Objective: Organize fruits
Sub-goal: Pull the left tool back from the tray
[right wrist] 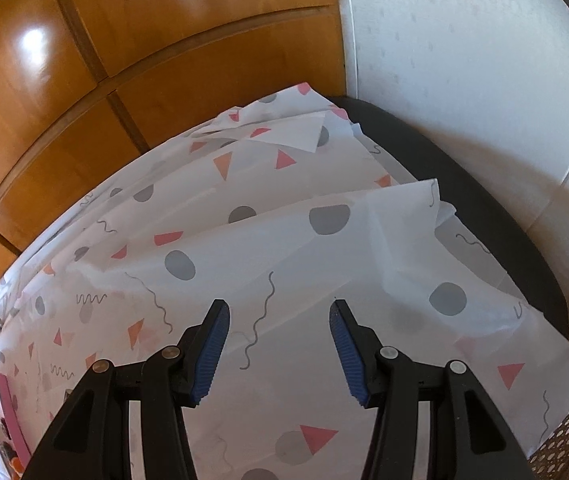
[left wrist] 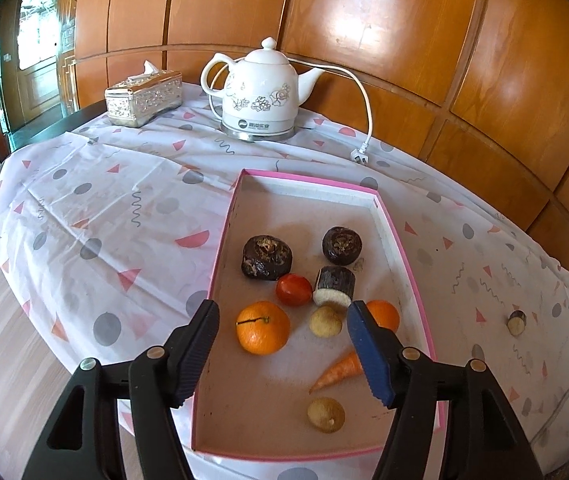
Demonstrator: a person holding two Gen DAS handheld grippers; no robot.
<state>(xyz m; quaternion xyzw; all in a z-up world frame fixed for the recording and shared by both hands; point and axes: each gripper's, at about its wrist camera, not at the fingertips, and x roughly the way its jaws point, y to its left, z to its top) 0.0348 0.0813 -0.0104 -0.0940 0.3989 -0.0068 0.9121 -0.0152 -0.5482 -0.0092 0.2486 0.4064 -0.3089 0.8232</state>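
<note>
The left gripper [left wrist: 282,350] hangs over the shallow pink-edged cardboard box [left wrist: 220,240], its black fingers partly apart and holding nothing. Under it in the box lie a round orange mandarin [left wrist: 263,327], a small pale brown ball-shaped fruit [left wrist: 325,321] and a little orange carrot [left wrist: 338,372]. The right gripper [right wrist: 279,350] is partly open too, empty, above the white plastic tablecloth with grey dots and pink triangles [right wrist: 324,248].

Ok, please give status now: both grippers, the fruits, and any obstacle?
Left gripper open, empty, over pink box. Right gripper open, empty, over tablecloth. One dark cut piece outside the box. No obstacle seen.
</note>
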